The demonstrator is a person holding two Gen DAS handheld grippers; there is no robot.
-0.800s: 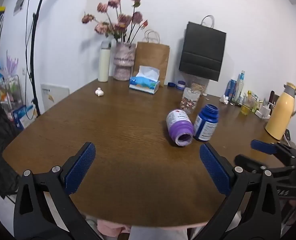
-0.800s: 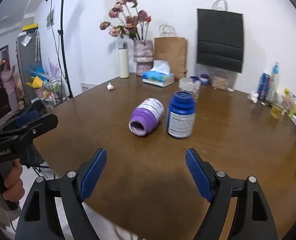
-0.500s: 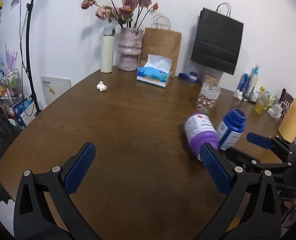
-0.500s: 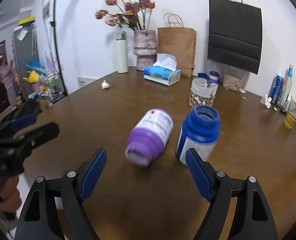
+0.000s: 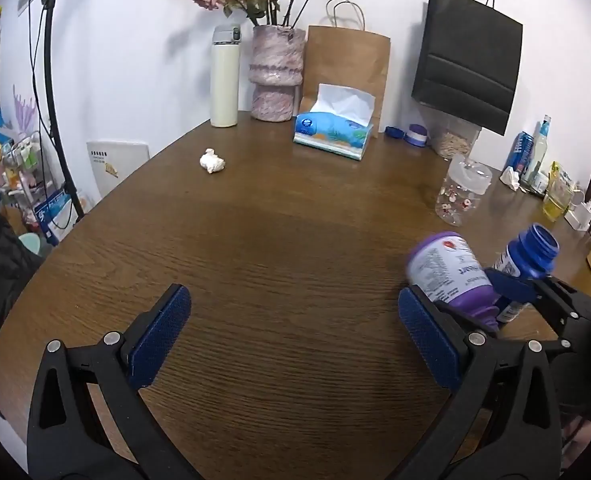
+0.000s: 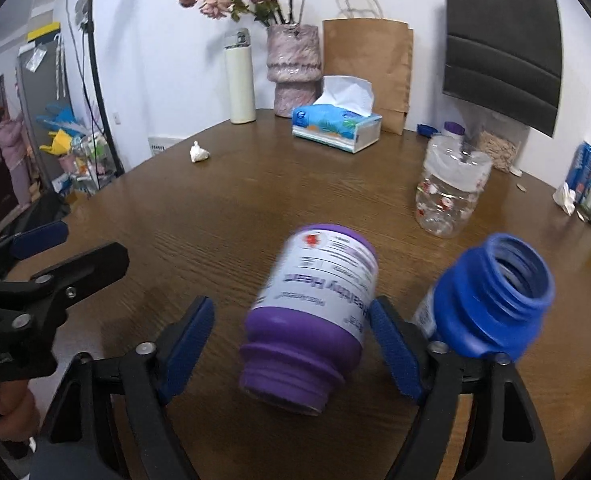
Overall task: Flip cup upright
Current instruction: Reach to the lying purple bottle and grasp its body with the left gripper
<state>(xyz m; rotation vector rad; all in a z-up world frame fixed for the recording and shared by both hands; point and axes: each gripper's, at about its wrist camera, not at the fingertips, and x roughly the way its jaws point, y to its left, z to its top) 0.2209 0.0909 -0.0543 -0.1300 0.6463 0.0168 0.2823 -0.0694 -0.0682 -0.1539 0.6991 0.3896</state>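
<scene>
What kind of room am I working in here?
Probably a home dining room: a wooden table against a wall, holding a vase of flowers, a tissue box and a thermos.

Your two hand-held tools: black frames, blue pads.

Your left tool has black plastic arms with triangular cut-outs, silver pivot screws and textured blue pads on both fingers. Your right tool is built the same way: black arms, round silver screws, ribbed blue pads. Your bare-skinned left hand shows at the right camera's lower left edge, beside faint white lettering on the black body.
</scene>
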